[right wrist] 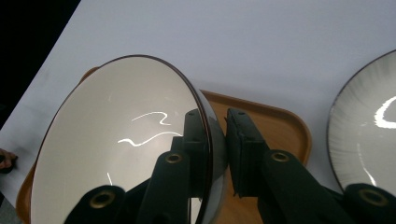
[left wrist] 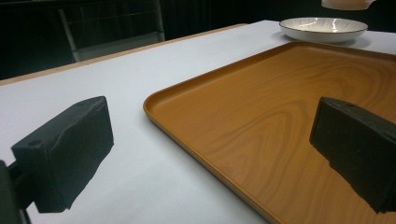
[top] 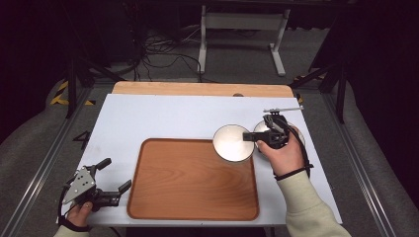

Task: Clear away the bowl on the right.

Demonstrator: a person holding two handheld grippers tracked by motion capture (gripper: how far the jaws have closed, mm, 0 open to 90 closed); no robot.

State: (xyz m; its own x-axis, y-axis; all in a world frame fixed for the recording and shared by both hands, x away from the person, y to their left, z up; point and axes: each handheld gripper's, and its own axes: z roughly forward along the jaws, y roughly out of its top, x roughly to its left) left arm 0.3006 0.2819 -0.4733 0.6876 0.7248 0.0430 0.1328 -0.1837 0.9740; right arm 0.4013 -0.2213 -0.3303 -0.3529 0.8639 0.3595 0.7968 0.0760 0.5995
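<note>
High view: right gripper [top: 253,138] pinches rim of bowl [top: 232,143], held over far right corner of tray [top: 192,197]; plate [top: 260,128] just behind gripper. Left gripper [top: 114,174] spread, beside tray's near left edge.

Left gripper view: jaws wide apart, tray [left wrist: 280,116] ahead, plate [left wrist: 323,27] far off.

Right gripper view: pads clamp bowl [right wrist: 116,144] wall; plate [right wrist: 364,135] to right.

No readable text, label, brand, number or sign anywhere in view

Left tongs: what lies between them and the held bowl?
In the high view, the wooden tray spans the stretch from the left tongs to the bowl held by the right tongs.
</note>
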